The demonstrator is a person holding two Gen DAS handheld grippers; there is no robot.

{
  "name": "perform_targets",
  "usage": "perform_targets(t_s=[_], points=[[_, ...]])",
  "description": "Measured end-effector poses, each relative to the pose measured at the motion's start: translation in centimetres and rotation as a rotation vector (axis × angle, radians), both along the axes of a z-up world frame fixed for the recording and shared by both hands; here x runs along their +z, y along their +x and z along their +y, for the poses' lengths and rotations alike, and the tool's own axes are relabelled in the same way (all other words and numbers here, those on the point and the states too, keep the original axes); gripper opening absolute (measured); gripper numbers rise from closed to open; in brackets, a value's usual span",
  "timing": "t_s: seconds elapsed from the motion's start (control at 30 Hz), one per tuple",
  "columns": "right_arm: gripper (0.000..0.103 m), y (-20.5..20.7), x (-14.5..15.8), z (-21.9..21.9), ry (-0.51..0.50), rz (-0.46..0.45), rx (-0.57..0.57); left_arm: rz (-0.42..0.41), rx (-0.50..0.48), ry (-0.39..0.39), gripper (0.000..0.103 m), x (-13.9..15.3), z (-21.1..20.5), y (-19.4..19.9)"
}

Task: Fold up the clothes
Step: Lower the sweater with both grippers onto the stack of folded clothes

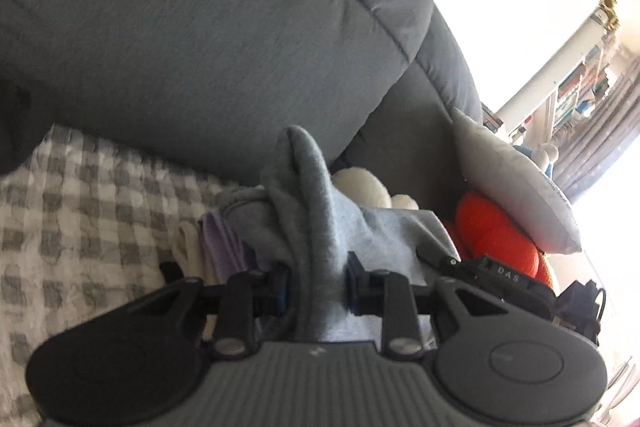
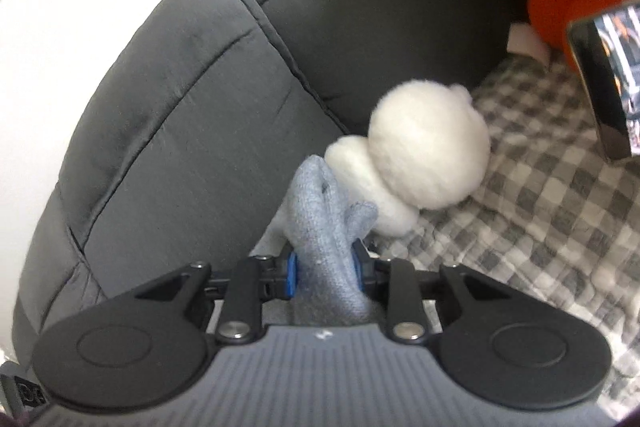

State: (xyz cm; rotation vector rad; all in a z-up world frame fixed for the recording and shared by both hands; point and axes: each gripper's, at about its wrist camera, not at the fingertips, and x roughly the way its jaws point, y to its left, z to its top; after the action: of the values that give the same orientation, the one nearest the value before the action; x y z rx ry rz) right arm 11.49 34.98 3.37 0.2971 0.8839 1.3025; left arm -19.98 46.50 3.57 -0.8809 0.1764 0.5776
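Tools left (image 1: 316, 287) and right (image 2: 325, 273) each clench grey garment (image 1: 320, 227) fabric, raised before the sofa (image 1: 200, 27).

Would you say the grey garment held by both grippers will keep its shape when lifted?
Probably not: the grey garment bunches and droops between the left gripper pads, so it looks floppy. Its knit surface at the right gripper suggests it grips rather than slips.

Both wrist cams sit close, tilted, facing the dark grey padded sofa back (image 1: 224, 39); shared: round white plush toy (image 2: 428, 151), grey-white checked cover (image 1: 100, 195).
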Motion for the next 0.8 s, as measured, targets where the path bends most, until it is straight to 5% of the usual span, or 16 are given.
perform_targets(t_s=[0.1, 0.27, 0.47, 0.63, 0.8], points=[[0.03, 0.1, -0.4, 0.2, -0.034, -0.014, -0.02, 0.025, -0.009, -0.028, 0.028, -0.9, 0.2, 0.4], [0.054, 0.2, -0.6, -0.2, -0.065, -0.051, -0.072, 0.012, 0.011, -0.037, 0.037, -0.8, 0.8, -0.7], [0.055, 0.5, 1.6, -4.7, 0.078, -0.097, -0.19, 0.003, 0.09, 0.113, 0.037, 2.9, 0.2, -3.2], [0.055, -2.1, 3.3, -5.1, 0.157, -0.169, -0.079, 0.051, -0.006, 0.292, 0.038, 5.2, -2.3, -0.2], [0.055, -5.4, 2.4, -2.1, 0.068, -0.298, 0.049, 0.138, -0.018, 0.318, 0.038, 3.2, -2.7, 3.4]])
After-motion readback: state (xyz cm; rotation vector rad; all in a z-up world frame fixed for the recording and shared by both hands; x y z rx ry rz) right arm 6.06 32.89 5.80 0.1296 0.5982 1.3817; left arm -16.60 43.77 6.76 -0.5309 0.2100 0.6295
